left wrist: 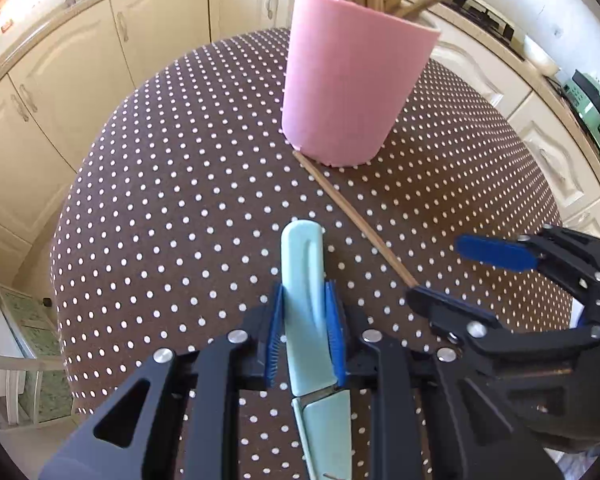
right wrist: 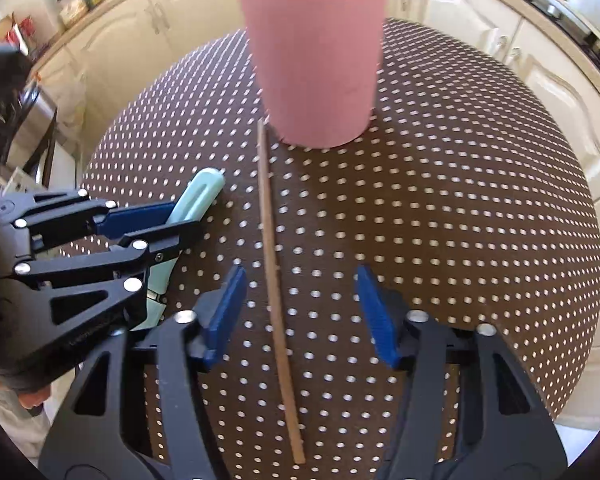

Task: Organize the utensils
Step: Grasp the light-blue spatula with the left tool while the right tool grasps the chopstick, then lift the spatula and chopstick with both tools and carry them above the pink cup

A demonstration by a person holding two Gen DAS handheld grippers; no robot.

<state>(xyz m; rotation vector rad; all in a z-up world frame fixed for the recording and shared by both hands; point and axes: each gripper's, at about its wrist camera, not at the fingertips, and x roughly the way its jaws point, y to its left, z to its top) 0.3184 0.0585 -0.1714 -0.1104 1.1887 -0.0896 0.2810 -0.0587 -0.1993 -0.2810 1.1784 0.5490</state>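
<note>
Left tongs (left wrist: 305,332) are closed on the mint-green knife (left wrist: 306,280), blue pads pressing both sides of its sheathed blade, the handle trailing back under us. Right tongs (right wrist: 300,312) stand wide apart, holding nothing, straddling the wooden stick (right wrist: 274,256) that lies on the table (right wrist: 480,200).

The stick's far tip sits just beside the base of the pink holder (right wrist: 314,60), which stands toward the table's far edge.

We judge two moves in hand: carry the knife up to the holder's rim, and pinch the stick. For the stick, we should come down square, close slowly, and grip near the middle so it doesn't pivot. The knife should go in clear of the utensils already standing there.

Count: one knife, one loose stick, one holder. Several wooden handles inside; exact number unclear.
</note>
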